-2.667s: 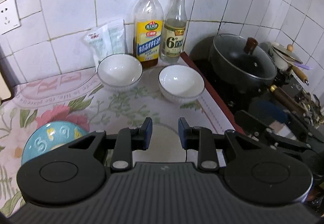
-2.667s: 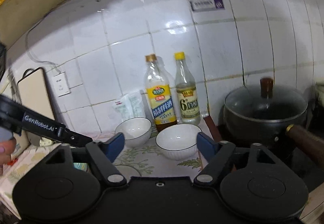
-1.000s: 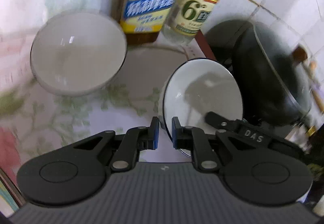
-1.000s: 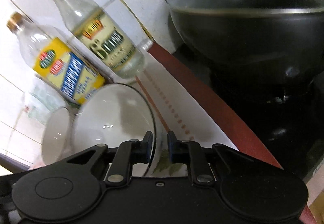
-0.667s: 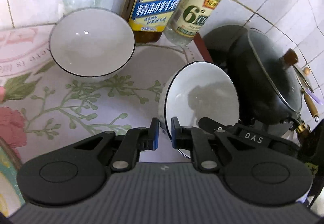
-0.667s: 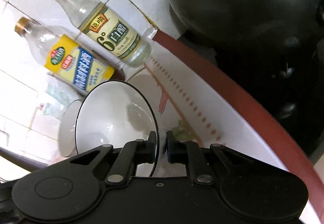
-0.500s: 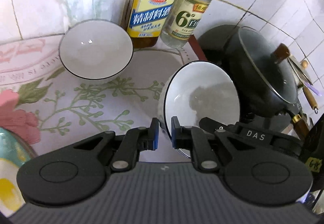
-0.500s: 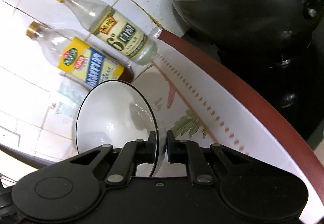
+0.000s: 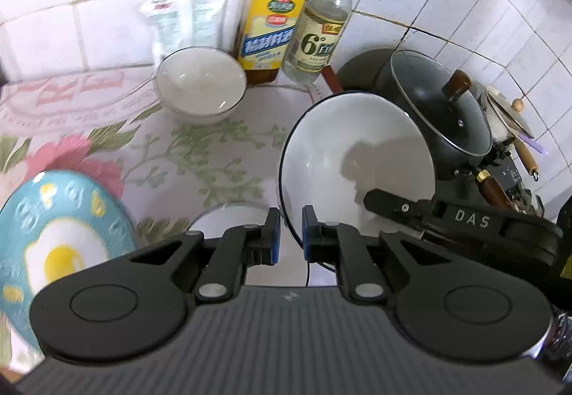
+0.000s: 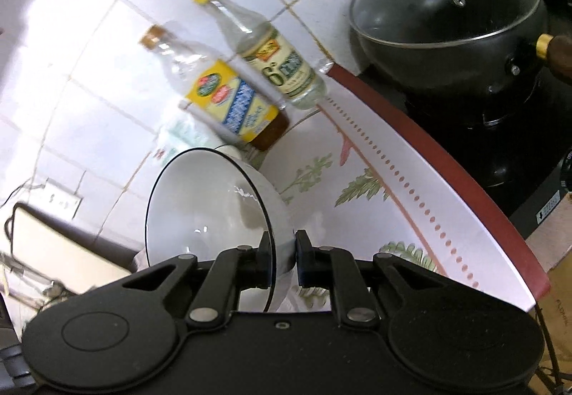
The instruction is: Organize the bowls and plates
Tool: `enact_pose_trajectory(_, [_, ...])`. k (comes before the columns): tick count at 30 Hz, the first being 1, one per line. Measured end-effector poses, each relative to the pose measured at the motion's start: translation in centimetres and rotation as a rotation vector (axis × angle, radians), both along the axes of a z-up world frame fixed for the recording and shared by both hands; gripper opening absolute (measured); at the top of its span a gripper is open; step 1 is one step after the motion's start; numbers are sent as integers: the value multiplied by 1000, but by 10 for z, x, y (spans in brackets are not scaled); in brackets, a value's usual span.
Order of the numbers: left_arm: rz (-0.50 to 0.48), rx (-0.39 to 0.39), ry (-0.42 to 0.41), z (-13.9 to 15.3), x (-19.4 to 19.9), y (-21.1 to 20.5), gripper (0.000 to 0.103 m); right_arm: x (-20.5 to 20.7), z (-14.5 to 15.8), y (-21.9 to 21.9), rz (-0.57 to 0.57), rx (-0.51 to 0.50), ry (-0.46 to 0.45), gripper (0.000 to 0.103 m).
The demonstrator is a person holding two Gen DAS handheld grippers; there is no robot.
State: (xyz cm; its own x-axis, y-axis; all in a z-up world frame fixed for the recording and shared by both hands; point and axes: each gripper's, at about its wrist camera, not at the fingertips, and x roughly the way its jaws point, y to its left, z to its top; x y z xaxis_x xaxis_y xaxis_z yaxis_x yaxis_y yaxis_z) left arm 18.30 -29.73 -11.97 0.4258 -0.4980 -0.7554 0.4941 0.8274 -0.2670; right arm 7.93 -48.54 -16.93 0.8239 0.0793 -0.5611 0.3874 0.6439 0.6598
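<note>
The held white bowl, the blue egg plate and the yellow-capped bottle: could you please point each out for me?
Held white bowl (image 9: 357, 159): left wrist view, on its inner wall.
Blue egg plate (image 9: 64, 216): left wrist view, on its blue rim area.
Yellow-capped bottle (image 9: 318, 44): left wrist view, on its label.

Bright glare washes out the tiled wall (image 10: 89, 48), and the bottles (image 10: 236, 109) smear with motion blur. Fisheye bends the edges; a shadow sits inside the held bowl (image 9: 357, 162).

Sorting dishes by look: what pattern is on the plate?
Light blue plate with a fried egg in the middle; clearest in the left wrist view.
</note>
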Motion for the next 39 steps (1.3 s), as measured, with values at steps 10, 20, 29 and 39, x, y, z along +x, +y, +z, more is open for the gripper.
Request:
enact_pose_trajectory(10, [61, 21, -3, 2, -37, 33, 10, -24, 1, 35, 68, -6, 16, 16])
enact_pose_trajectory(20, [111, 42, 39, -31, -36, 46, 10, -15, -15, 51, 137, -67, 62, 17])
enact_pose_trajectory(29, [122, 52, 92, -48, -21, 48, 11, 0, -25, 57, 188, -122, 81, 20])
enact_pose_trajectory(39, [111, 96, 77, -53, -13, 40, 11, 11, -24, 86, 250, -416, 144, 20])
